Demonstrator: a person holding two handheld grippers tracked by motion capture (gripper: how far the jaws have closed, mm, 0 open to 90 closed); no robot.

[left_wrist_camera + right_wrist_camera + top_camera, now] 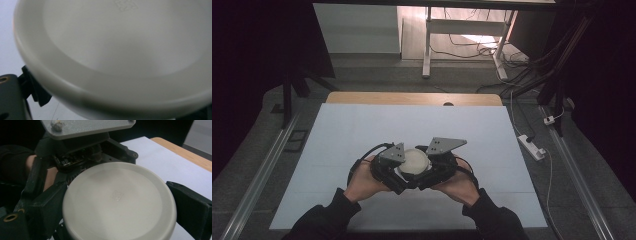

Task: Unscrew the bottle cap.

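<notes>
A pale blue mat (pixel 362 130) covers the table, and above its near middle both grippers meet around a round white lid (pixel 415 161). The right gripper (pixel 117 220) clamps the lid between its black jaws, one on each side of the rim. The left gripper (pixel 399 172) presses against the lid's left edge, but its grasp cannot be told.

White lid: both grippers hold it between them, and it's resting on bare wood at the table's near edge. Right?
Not quite. Both grippers, left gripper and right gripper, do hold the white lid between them, but under it is the pale blue sheet. The bare wooden table shows at the far edge, per the high view.
</notes>
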